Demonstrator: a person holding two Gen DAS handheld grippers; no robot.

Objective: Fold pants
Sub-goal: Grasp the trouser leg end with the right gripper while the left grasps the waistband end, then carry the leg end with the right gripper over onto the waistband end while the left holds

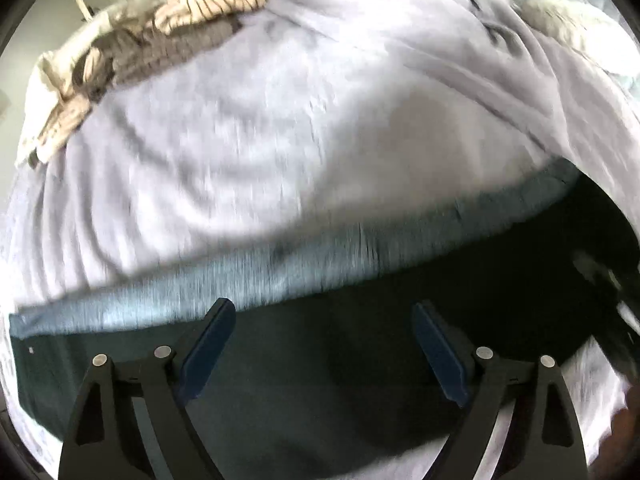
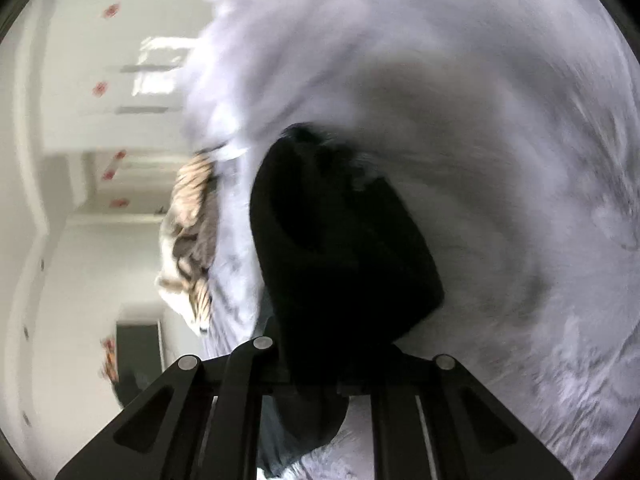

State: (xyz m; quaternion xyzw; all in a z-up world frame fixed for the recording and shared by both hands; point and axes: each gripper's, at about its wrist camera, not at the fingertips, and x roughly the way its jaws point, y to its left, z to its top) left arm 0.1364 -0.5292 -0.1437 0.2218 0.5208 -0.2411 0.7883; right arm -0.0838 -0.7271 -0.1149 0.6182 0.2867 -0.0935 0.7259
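Note:
Dark green pants (image 1: 320,360) with a lighter blue-grey waistband (image 1: 280,264) lie across a pale lavender sheet (image 1: 224,128). My left gripper (image 1: 322,320) is open, its blue-padded fingers (image 1: 206,354) spread just above the dark fabric, holding nothing. In the right wrist view my right gripper (image 2: 316,364) is shut on a bunched fold of the pants (image 2: 340,248), which hangs as a dark lump and hides the fingertips. That view is blurred and rolled sideways.
A heap of striped beige and grey clothes (image 1: 160,28) lies at the far left of the bed and shows in the right wrist view (image 2: 192,232) too. A white pillow (image 1: 580,36) sits far right. White walls (image 2: 80,120) stand beyond the bed's edge.

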